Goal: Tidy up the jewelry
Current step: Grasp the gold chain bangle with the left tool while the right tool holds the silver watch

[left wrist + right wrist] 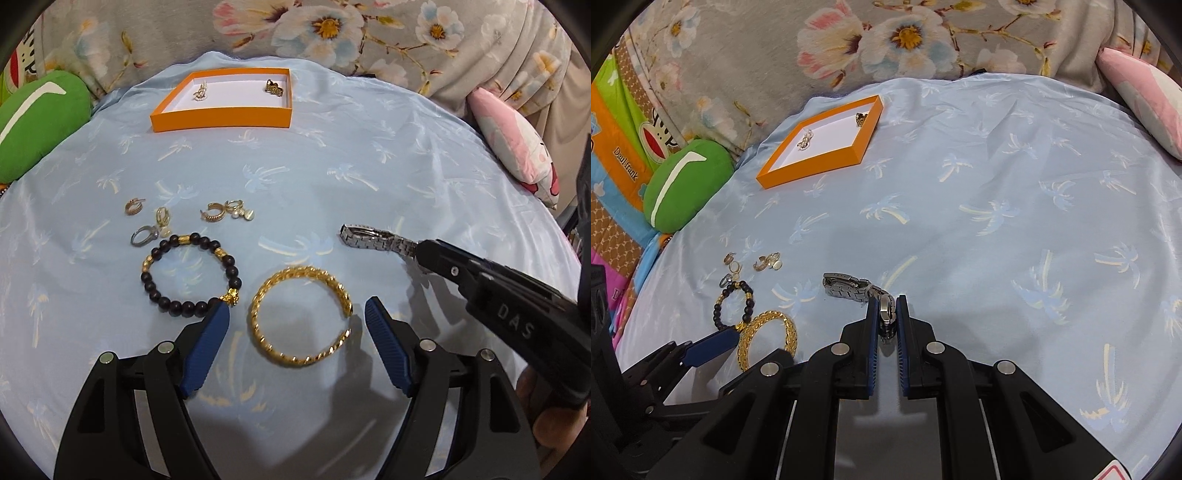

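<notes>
Right gripper [886, 314] clamps the silver watch [849, 287] at lower centre; left gripper [297, 317] spreads wide around the gold bangle [301, 317].

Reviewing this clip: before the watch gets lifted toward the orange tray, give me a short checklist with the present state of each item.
1. Right gripper shut on the watch: ok.
2. Grip centred on the watch: not ok, it holds one end; the band trails on the cloth.
3. Orange tray has bare floor left: ok.
4. Left gripper clear of the watch: ok, open around the gold bangle.
5. Grip firmness: cannot tell.
</notes>
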The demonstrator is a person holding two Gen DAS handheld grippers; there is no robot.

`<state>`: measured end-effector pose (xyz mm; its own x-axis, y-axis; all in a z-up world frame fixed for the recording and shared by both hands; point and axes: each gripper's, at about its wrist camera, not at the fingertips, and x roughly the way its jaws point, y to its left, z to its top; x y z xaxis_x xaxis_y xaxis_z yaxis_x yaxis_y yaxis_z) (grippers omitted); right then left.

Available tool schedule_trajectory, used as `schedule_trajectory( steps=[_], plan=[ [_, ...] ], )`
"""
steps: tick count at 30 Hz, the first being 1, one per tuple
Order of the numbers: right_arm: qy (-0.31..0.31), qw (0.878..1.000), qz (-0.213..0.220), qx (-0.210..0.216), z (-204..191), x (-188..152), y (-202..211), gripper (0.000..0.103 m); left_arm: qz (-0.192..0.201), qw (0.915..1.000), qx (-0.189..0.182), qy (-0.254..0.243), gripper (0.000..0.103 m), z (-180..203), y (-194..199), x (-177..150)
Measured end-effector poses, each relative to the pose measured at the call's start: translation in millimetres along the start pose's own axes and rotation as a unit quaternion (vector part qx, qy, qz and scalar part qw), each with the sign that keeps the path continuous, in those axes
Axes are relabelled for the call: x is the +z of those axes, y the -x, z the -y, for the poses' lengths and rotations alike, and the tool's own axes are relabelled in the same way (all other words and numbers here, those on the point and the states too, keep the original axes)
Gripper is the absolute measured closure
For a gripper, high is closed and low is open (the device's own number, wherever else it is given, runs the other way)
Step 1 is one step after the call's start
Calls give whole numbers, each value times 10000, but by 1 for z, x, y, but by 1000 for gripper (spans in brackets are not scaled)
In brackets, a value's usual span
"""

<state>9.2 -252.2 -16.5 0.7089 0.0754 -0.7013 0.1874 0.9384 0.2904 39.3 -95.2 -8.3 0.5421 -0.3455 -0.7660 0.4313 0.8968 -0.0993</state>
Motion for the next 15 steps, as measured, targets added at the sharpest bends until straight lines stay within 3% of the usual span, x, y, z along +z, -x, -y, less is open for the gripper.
schedule_trajectory(
  steps=[5, 9, 15],
  plan=[
    [-80, 9999, -42, 96, 4, 0, -1, 95, -2, 9996, 244, -112, 32, 7, -4, 1],
    [-82, 9999, -58, 132, 4, 0, -2, 94, 56, 9997, 211, -95, 49, 6, -1, 0],
    [-58, 9998, -23, 183, 2, -1, 0, 95, 147, 9999, 28, 30, 49, 1, 7, -3]
  ],
)
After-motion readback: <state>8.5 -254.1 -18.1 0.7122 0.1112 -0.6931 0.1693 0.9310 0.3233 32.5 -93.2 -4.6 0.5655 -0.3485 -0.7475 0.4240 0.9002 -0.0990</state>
